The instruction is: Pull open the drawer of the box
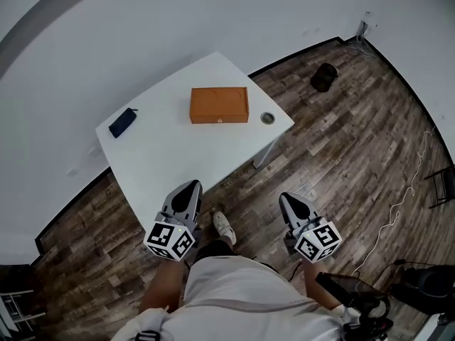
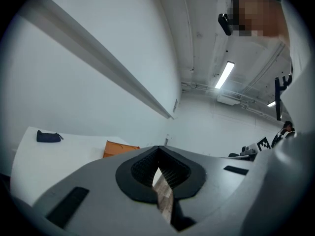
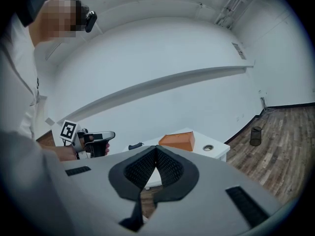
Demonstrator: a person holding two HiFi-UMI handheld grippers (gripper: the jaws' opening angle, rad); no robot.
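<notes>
The box (image 1: 219, 104) is a flat orange rectangle with a smooth top. It lies toward the far right of a white table (image 1: 156, 162). Its drawer (image 1: 206, 120) sits flush in the side facing the person, with a tiny pale knob (image 1: 219, 121) at mid-front; the seam is too fine to make out.

Just right of the box lies a small round metal ring (image 1: 267, 118), and well to its left a dark blue pouch (image 1: 123, 121). The floor (image 1: 341, 162) is grey-brown planks, with a black bin (image 1: 324, 77) near the wall.

The left gripper (image 1: 190, 185) and right gripper (image 1: 286, 197) are held close to the person, well apart from the box. Both are clenched: their ribbed black pads meet at the tips with nothing between them.
</notes>
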